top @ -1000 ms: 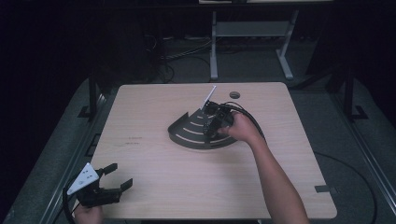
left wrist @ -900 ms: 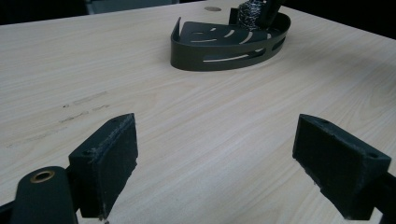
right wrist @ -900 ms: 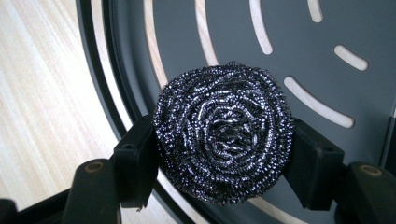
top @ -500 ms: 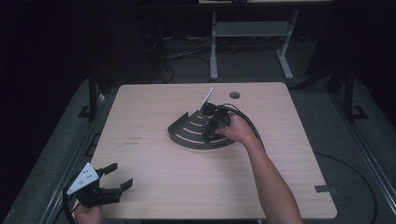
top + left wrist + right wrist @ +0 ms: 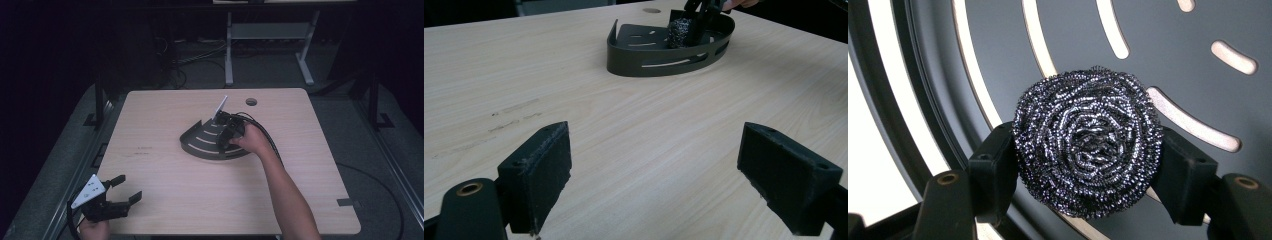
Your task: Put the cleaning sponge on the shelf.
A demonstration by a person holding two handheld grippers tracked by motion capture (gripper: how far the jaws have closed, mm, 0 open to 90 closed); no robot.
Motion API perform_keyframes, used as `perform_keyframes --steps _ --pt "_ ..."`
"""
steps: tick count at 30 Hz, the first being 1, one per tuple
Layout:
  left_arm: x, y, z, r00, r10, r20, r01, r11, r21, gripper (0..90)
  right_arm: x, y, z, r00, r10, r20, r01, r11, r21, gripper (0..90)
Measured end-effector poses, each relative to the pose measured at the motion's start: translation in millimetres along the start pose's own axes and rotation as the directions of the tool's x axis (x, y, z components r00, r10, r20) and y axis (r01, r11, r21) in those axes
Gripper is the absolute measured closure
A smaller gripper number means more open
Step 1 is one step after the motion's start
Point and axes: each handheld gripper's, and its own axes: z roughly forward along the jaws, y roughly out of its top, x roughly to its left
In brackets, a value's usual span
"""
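Right tool (image 5: 1083,165): clamped on steel scourer (image 5: 1088,142), low inside slotted corner caddy (image 5: 210,142), likely for setting down.
Left tool (image 5: 669,190): apart, idle, near left of table (image 5: 165,200).

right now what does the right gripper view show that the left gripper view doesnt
Right gripper view: close up, the fingers press both sides of the steel wool scrubber above the slotted floor of the dark tray. Left gripper view: the left gripper open over bare table, nothing between its fingers. Both show the scrubber inside the tray.
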Motion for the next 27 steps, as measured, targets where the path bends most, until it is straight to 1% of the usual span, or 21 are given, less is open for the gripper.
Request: perform_keyframes --steps 10,13,19,23,27 --pt "0.1 -0.3 0.3 1.0000 -0.001 0.001 0.001 1.0000 0.002 13.3 0.9 1.1 0.1 0.9999 0.005 0.009 -0.005 1.000 -0.004 32.5" --pt "0.1 -0.4 -0.2 1.0000 0.000 0.000 0.000 1.0000 0.002 13.3 0.7 0.9 -0.2 0.9999 0.011 0.000 -0.011 1.000 -0.006 32.5" --pt "0.8 -0.7 -0.2 1.0000 -0.004 -0.002 0.004 1.0000 0.000 13.3 -0.2 1.1 0.5 0.9999 0.012 0.000 -0.012 1.000 -0.009 31.7" --pt "0.5 -0.8 0.4 1.0000 -0.006 -0.003 0.006 1.0000 0.004 13.3 0.5 1.2 4.0 1.0000 0.009 -0.003 -0.009 1.000 0.001 31.0" --pt "0.8 -0.6 0.7 1.0000 -0.005 -0.003 0.005 1.0000 0.003 13.3 0.2 0.9 4.4 0.9999 0.011 -0.007 -0.011 1.000 -0.006 30.9"
